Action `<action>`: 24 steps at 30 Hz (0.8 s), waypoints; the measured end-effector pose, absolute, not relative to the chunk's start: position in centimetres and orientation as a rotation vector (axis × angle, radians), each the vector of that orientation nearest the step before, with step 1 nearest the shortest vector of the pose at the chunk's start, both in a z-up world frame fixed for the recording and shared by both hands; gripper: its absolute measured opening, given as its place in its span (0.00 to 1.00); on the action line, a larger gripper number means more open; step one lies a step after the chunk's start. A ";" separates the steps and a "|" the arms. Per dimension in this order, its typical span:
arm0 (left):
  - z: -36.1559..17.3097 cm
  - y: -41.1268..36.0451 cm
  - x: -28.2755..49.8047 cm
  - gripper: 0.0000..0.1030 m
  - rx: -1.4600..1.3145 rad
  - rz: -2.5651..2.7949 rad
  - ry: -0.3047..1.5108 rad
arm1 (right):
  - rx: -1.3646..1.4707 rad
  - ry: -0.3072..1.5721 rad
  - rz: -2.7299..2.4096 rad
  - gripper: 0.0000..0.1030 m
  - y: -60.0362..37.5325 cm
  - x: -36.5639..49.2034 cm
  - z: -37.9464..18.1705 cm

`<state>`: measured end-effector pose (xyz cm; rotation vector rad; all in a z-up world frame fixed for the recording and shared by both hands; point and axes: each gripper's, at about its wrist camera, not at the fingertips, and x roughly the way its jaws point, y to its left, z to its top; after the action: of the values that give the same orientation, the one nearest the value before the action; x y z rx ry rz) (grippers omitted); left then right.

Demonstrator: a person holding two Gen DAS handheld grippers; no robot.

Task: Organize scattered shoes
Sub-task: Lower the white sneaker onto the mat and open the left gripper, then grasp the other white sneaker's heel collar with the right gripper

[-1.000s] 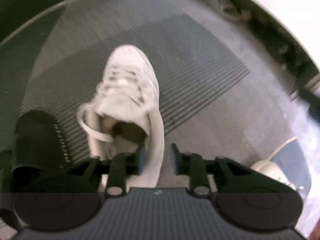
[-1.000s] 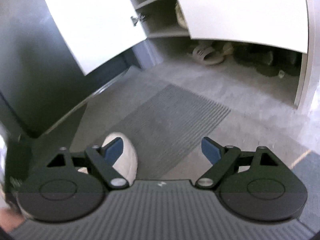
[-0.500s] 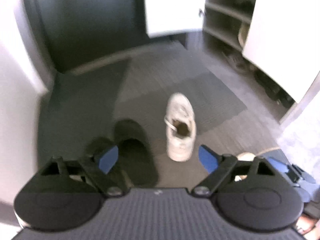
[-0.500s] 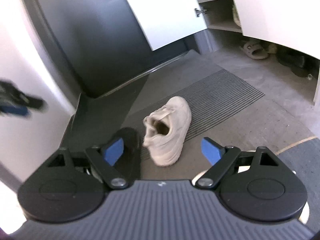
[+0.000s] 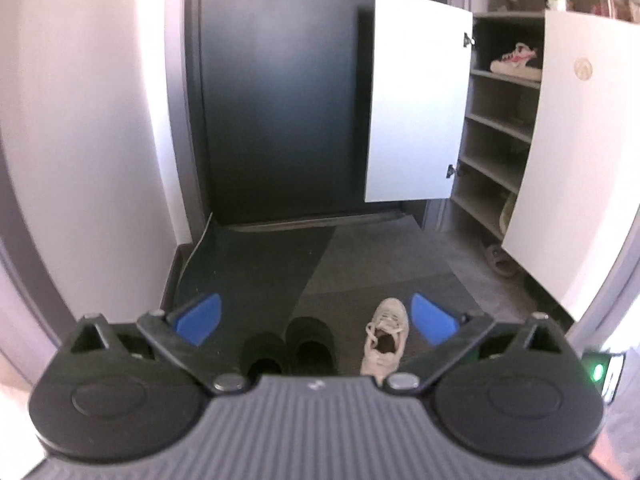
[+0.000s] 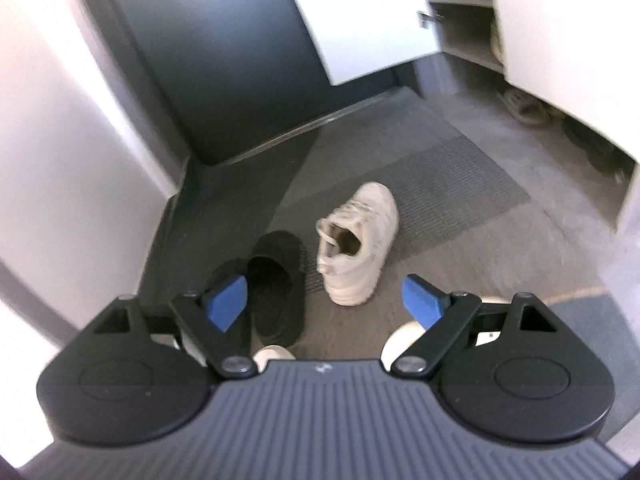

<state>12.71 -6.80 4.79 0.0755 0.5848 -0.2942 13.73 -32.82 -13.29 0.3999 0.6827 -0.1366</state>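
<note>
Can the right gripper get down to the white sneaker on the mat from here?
Probably yes. The right gripper is open and empty, and the white sneaker stands upright below it, apart from the black slippers, nothing covering it.

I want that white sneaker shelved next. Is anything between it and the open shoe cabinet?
Nothing visible: the white sneaker sits on the doormat, with bare floor up to the cabinet, whose doors stand open.

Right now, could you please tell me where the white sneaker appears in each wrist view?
Left wrist: white sneaker low, right of centre, upright on the floor.
Right wrist: white sneaker centre, beyond the blue pads.
Shared landmark: the black slippers just left of it.
</note>
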 end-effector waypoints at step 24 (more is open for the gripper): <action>-0.1 -1.3 14.2 1.00 0.045 -0.069 0.679 | 0.356 0.768 -0.147 1.00 -29.3 33.9 -23.5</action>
<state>14.16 -1.28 -0.12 0.0452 0.6794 -0.0694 33.90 -29.33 -23.49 0.3562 0.7676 -0.1473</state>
